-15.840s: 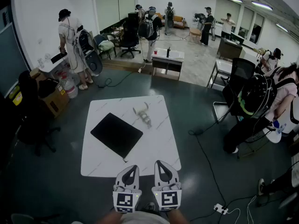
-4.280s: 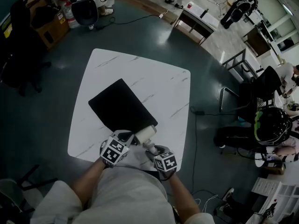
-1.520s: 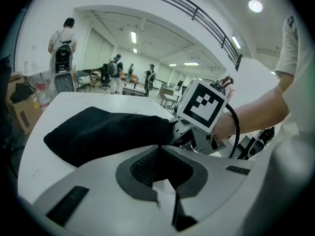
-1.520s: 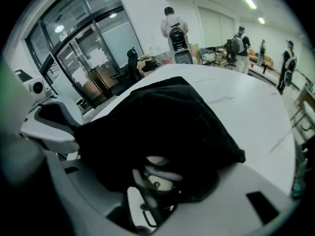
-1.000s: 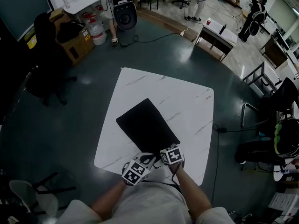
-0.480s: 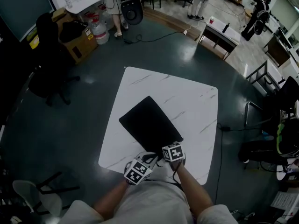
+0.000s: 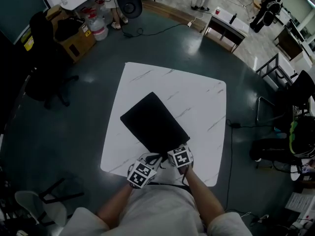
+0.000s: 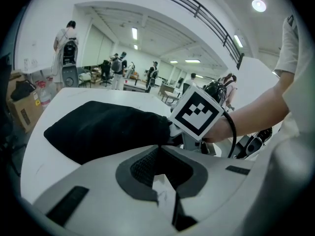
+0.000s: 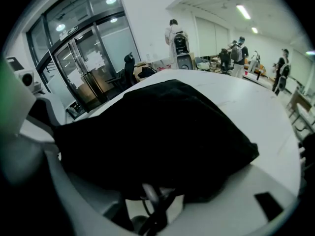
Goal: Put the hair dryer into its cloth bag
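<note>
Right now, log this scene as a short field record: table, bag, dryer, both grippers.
surface: white table with faint marble veins
cloth bag: black, lying on the table, near end at the two grippers
hair dryer: not visible in any view
left gripper: jaws together, tips just short of the bag's near end
right gripper: bag's near end lies between its jaws; whether it pinches the cloth is unclear
thin cord: shows under the bag at the right gripper

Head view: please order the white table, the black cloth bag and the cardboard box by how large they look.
1. white table
2. black cloth bag
3. cardboard box, though it stands farther away
</note>
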`<state>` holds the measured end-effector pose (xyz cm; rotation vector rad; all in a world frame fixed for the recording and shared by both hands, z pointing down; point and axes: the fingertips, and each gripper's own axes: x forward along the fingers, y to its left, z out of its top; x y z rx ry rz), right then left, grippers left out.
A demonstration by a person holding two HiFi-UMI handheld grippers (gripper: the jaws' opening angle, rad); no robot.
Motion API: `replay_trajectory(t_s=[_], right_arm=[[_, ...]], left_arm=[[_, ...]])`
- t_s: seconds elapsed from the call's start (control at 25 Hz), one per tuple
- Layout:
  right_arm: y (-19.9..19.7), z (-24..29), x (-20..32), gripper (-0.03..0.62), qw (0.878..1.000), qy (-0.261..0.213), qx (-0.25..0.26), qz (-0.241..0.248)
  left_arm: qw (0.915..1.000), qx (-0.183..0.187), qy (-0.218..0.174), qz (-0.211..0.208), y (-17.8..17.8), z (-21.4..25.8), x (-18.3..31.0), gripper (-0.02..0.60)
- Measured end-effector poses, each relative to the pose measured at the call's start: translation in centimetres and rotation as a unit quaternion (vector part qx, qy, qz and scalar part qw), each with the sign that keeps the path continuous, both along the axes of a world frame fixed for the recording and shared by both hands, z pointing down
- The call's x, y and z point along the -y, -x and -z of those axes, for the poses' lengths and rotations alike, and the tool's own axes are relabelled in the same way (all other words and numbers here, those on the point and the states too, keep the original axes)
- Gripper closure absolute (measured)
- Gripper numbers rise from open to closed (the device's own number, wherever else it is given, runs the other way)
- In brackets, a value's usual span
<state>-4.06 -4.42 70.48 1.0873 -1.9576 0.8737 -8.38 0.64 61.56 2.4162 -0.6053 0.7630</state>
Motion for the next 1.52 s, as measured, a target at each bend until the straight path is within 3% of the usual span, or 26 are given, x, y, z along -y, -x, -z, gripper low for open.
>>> replay_trajectory(t_s=[0.36, 0.48, 0.64, 0.84, 1.04, 1.08, 1.28, 1.36, 1.44, 1.52], right_arm=[[-5.2, 3.1, -3.9, 0.303, 0.999, -0.048, 0.015, 0.003], [-6.4, 3.3, -4.5, 0.324, 0.997, -0.052, 0.023, 0.044], [-7.1, 5.5, -3.7, 0.322, 0.992, -0.095, 0.016, 0.078], [-10.8, 6.3, -1.0, 0.324, 0.983, -0.138, -0.066, 0.097], [-11.1, 4.2, 1.0, 0.324, 0.951, -0.168, -0.167, 0.197], [-11.0, 3.6, 1.5, 0.336, 0.947, -0.173, -0.179, 0.205], [-10.1, 2.4, 2.6, 0.550, 0.937, -0.200, -0.185, 0.221], [-10.2, 2.3, 2.4, 0.565, 0.935, -0.205, -0.185, 0.221], [-10.2, 2.4, 2.3, 0.568, 0.936, -0.206, -0.182, 0.218], [-10.3, 2.8, 2.1, 0.568, 0.940, -0.206, -0.175, 0.211]], left_arm=[[0.9995, 0.018, 0.009, 0.025, -0.3, -1.1, -0.4, 0.561], [0.9991, 0.023, 0.008, 0.034, -0.7, -1.9, -0.7, 0.561], [0.9982, 0.040, 0.000, 0.045, -0.9, -2.3, -0.8, 0.561], [0.9967, 0.044, -0.015, 0.067, -1.3, -2.6, -0.7, 0.561], [0.9947, 0.056, -0.014, 0.085, -1.2, -3.0, -1.1, 0.561], [0.9942, 0.058, -0.016, 0.090, -1.1, -3.0, -1.1, 0.561], [0.9891, 0.078, -0.035, 0.120, -0.9, -3.3, -1.0, 0.560], [0.9867, 0.092, -0.047, 0.126, -0.9, -3.2, -1.3, 0.546], [0.9853, 0.099, -0.049, 0.131, -0.8, -3.1, -1.8, 0.446], [0.9842, 0.104, -0.041, 0.137, -0.5, -3.4, -2.4, 0.414]])
